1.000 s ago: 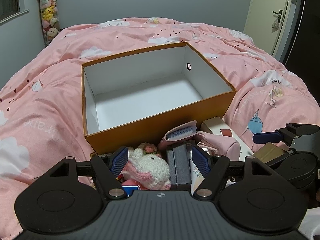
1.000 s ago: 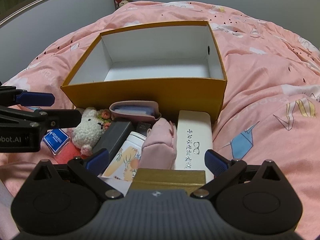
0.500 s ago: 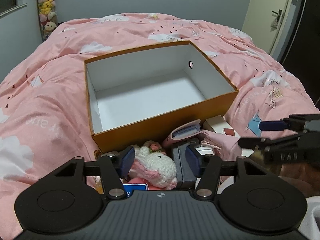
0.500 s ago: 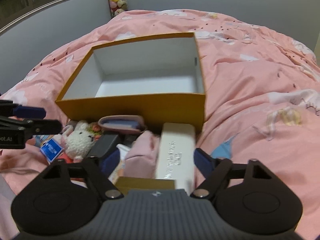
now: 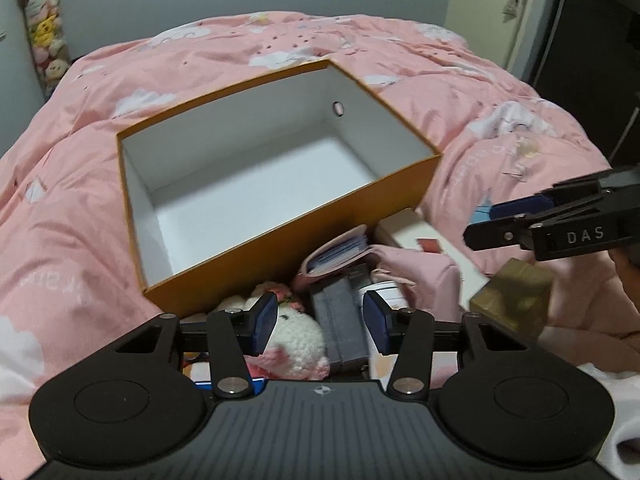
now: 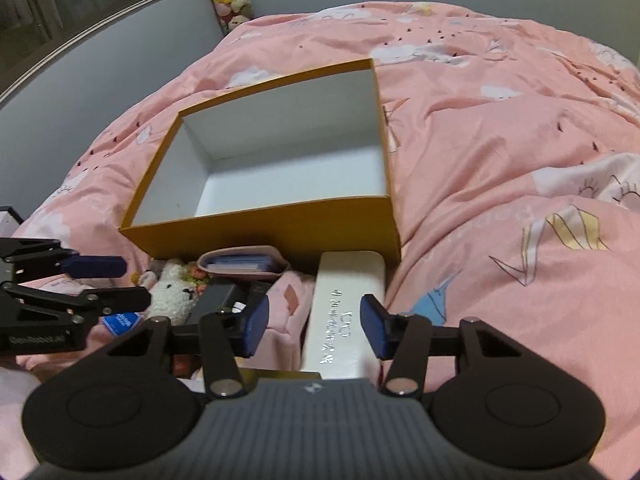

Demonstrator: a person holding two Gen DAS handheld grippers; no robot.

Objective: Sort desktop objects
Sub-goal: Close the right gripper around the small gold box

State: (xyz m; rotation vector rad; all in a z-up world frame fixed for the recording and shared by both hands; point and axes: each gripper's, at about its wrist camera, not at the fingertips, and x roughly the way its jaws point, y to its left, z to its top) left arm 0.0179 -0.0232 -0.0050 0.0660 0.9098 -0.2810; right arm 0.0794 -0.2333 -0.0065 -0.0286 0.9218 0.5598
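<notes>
An empty orange box (image 5: 280, 248) with a white inside stands on the pink duvet. A pile lies before its near wall: a white crocheted bunny (image 5: 298, 334), a grey case (image 5: 340, 316), a pink card holder (image 5: 340, 250), a pink pouch (image 6: 280, 312), a long white glasses case (image 6: 344, 300) and a gold box (image 5: 512, 300). My left gripper (image 5: 320, 328) hovers over the bunny and grey case. Its jaws are closing and its pads touch neither. My right gripper (image 6: 314, 330) hangs over the pouch and glasses case, jaws closing, pads clear of both.
The pink duvet (image 6: 500, 160) covers the whole bed around the box. A small blue packet (image 6: 120, 322) lies at the pile's left. Stuffed toys (image 5: 44, 40) hang at the far wall and a door (image 5: 492, 12) stands at the right. The box (image 6: 288, 224) holds nothing.
Both grippers' jaws have narrowed from wide open. The right gripper has risen and shifted over the glasses case. The left has tilted a little above the bunny and grey case.
</notes>
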